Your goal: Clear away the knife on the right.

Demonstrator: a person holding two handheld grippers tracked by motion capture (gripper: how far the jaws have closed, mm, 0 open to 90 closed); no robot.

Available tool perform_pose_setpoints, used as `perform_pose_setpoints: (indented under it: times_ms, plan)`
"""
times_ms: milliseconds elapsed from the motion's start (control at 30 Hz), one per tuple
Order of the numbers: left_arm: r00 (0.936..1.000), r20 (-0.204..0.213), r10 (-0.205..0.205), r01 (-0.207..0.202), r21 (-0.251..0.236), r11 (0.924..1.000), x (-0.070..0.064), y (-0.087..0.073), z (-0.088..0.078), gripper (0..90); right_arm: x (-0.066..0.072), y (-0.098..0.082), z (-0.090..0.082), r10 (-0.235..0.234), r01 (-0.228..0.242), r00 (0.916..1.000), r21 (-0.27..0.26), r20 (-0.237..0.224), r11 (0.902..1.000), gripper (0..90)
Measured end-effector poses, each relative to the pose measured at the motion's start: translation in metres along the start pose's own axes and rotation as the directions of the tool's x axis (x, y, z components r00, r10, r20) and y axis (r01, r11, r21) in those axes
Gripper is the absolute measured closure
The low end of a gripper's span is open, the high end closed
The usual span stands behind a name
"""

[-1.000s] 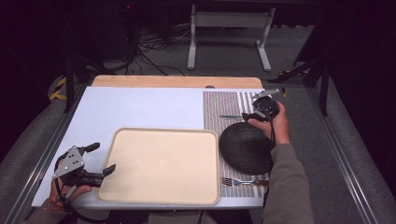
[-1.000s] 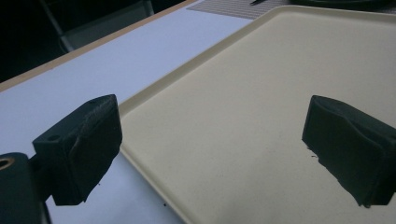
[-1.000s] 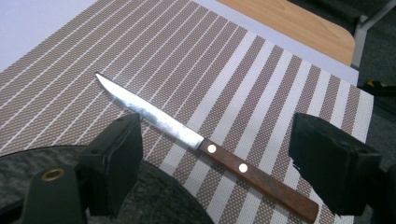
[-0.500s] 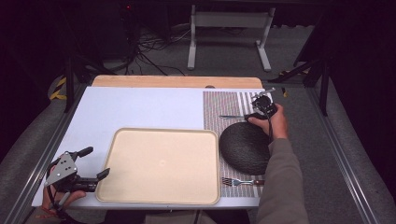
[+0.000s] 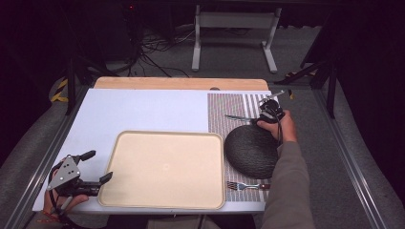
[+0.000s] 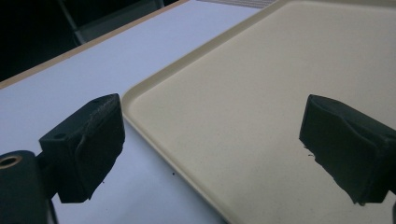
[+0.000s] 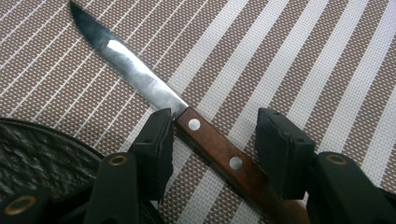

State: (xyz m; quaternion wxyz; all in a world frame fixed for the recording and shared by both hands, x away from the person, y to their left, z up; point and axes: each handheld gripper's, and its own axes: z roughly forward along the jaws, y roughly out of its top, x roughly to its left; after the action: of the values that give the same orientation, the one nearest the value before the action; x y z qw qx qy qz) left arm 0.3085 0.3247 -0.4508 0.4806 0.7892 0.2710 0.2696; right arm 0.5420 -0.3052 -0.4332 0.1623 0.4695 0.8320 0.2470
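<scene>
**Closing on the knife handle**

From above, my right tongs (image 5: 267, 110) sit at the far right of the table, over the striped mat (image 5: 224, 107), just beyond the far edge of the dark round plate (image 5: 251, 150). The knife (image 5: 239, 117) lies on the mat with its blade pointing left. My left tongs (image 5: 93, 167) rest at the near left corner, spread, at the near left edge of the tray (image 5: 165, 169), and a fork (image 5: 243, 185) lies on the mat near the plate

Along my left tongs, the two fingers (image 6: 88, 144) stand wide apart with the tray's rim (image 6: 140, 91) between them, pinching nothing

Along my right tongs (image 7: 212, 149), the jaws have just been closing and straddle the wooden handle (image 7: 217, 149). The left finger (image 7: 156, 140) touches the handle where it meets the blade (image 7: 130, 65); the right finger (image 7: 280, 144) is apart from it, so nothing is pinched yet

To do this well, I judge I should shift slightly so the handle sits midway between the fingers, stay behind the first rivet, close squarely across the wood, and lift level, clear of the plate's rim
</scene>
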Motion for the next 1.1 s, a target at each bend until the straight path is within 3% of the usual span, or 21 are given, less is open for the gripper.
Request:
perform_pose_setpoints:
  times_ms: [33,100,133,200,333,600,700,900,1100]
  plan:
    - [1.0000,0.003,-0.001,0.001,0.000,1.0000,0.000,0.000,0.000,7.8,0.000,0.000,-0.001,-0.011,0.011,0.9998,-0.008,-0.018,0.9999,62.1]
    - [1.0000,0.006,0.000,0.000,-0.002,1.0000,0.000,0.000,0.000,7.7,0.001,0.000,-0.001,-0.016,0.016,0.9998,-0.012,-0.015,0.9998,64.3]
    - [1.0000,0.006,0.003,-0.003,-0.002,1.0000,0.000,0.000,0.000,7.8,0.001,-0.001,-0.001,-0.025,0.024,0.9993,-0.018,-0.027,0.9995,72.1]
    - [0.9999,0.010,-0.001,0.001,0.001,1.0000,-0.001,0.000,0.001,7.8,0.001,-0.003,-0.002,-0.019,0.019,0.9997,-0.027,-0.014,0.9994,77.6]
    - [0.9999,0.017,0.004,-0.004,0.011,0.9999,0.000,0.000,0.001,7.7,0.001,-0.003,-0.001,-0.030,0.029,0.9994,-0.032,-0.016,0.9991,77.9]
    - [0.9996,0.026,-0.007,0.006,0.013,0.9999,0.000,0.000,0.002,7.9,0.007,-0.001,-0.002,-0.110,0.110,0.9937,-0.022,0.022,0.9937,78.1]
    - [0.9996,0.028,-0.004,0.004,0.012,0.9999,0.000,0.000,0.003,8.0,0.007,-0.001,-0.002,-0.114,0.116,0.9925,-0.028,0.043,0.9929,78.1]
    - [0.9997,0.026,0.002,-0.003,0.011,0.9999,0.000,0.000,0.003,7.9,0.006,0.002,-0.012,-0.115,0.127,0.9863,-0.097,0.118,0.9871,78.1]
    - [0.9995,0.032,-0.004,0.004,0.006,1.0000,0.000,0.000,0.003,7.9,0.006,0.005,-0.025,-0.116,0.140,0.9809,-0.156,0.156,0.9777,78.1]
